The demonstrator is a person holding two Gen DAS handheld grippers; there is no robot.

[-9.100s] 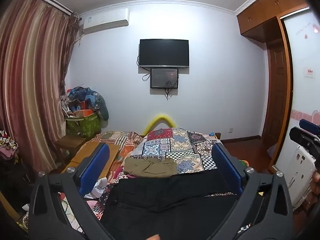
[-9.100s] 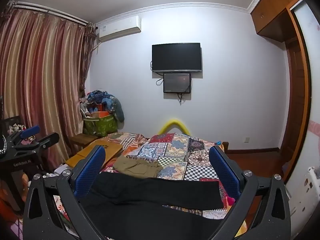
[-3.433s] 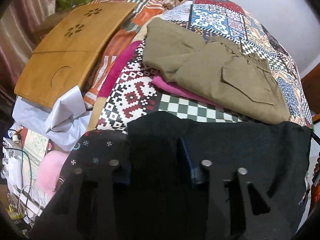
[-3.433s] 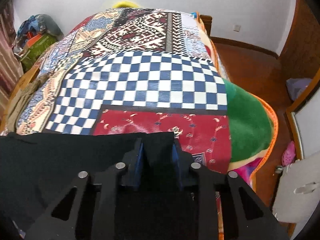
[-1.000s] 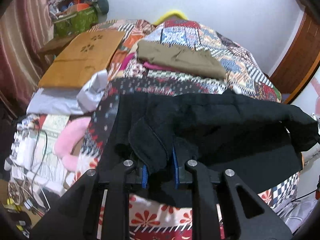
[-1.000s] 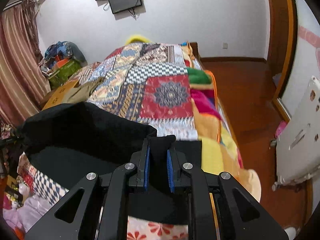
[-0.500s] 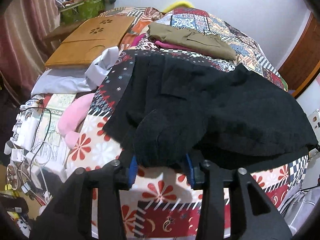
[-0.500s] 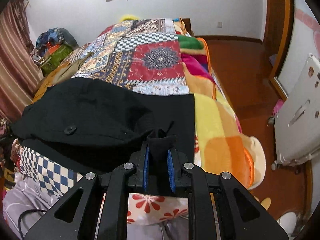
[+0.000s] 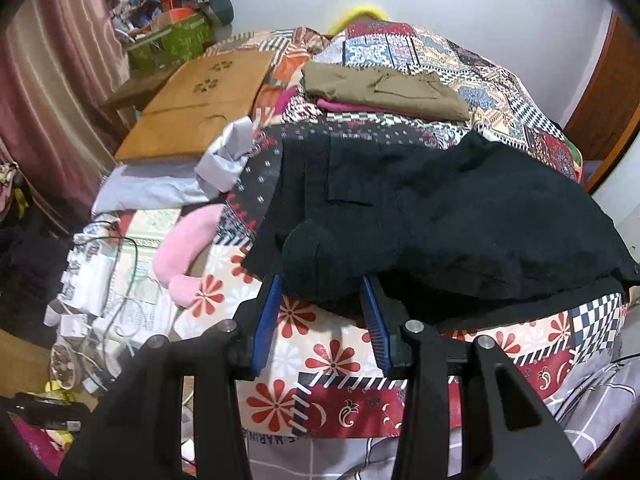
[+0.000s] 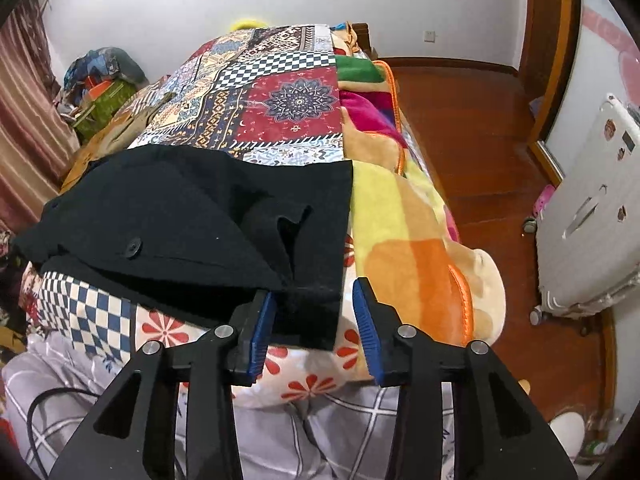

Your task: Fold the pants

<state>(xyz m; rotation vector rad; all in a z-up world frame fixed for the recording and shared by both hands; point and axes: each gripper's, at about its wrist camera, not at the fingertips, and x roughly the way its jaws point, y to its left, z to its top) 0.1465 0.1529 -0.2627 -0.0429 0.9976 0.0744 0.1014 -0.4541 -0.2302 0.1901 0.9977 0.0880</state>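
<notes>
Two tools spread open at black pants, olive pants only leftward, suitcase only rightward

Both wrist cameras look down from close above the near edge of the bed, facing the far wall: the left view takes its left side, the right view its right, sharing the black pants.

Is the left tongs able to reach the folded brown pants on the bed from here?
Probably yes. The left tongs are open, and only the low black pants lie between them and the brown pants; nothing tall blocks the way.
</notes>
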